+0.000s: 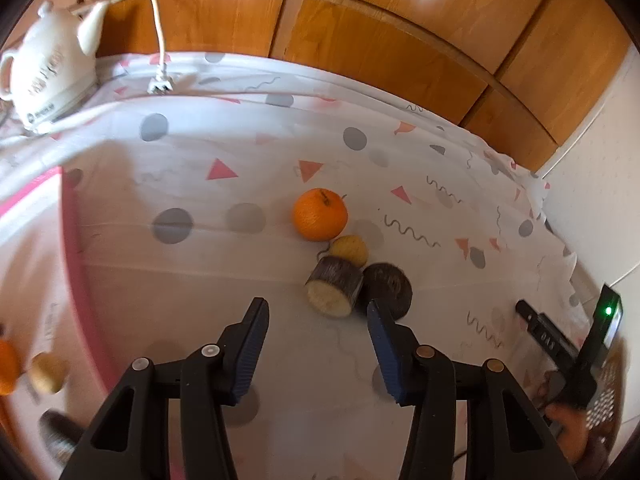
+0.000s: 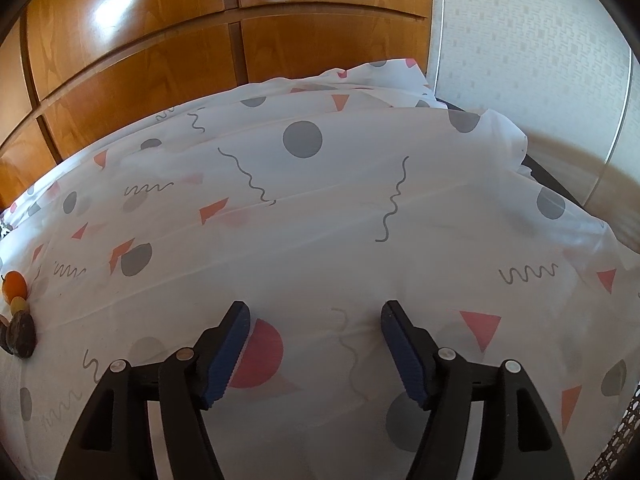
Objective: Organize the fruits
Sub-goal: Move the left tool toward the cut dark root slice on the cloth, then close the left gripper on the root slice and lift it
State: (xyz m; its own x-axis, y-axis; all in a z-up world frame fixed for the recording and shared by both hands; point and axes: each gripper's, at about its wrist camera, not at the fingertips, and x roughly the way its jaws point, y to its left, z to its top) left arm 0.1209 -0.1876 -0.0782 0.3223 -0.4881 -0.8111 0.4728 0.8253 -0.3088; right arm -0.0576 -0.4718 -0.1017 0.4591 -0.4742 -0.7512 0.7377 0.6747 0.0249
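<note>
An orange (image 1: 319, 214) sits on the patterned white cloth (image 1: 240, 272) near the middle of the left wrist view; a small yellowish fruit (image 1: 349, 251) touches it on the near side; just nearer lie two dark brown pieces, one a cut stub with a pale face (image 1: 334, 291), the other a dark round (image 1: 387, 288), side by side and touching. The left gripper (image 1: 318, 314) hovers just short of this cluster, jaws apart, nothing between them. At the left edge a pink-rimmed tray (image 1: 74, 240) holds blurred fruit; a white kettle (image 1: 48, 68) stands at the far left corner. The right gripper (image 2: 315, 316) is released over bare cloth, well apart from the fruit.
</note>
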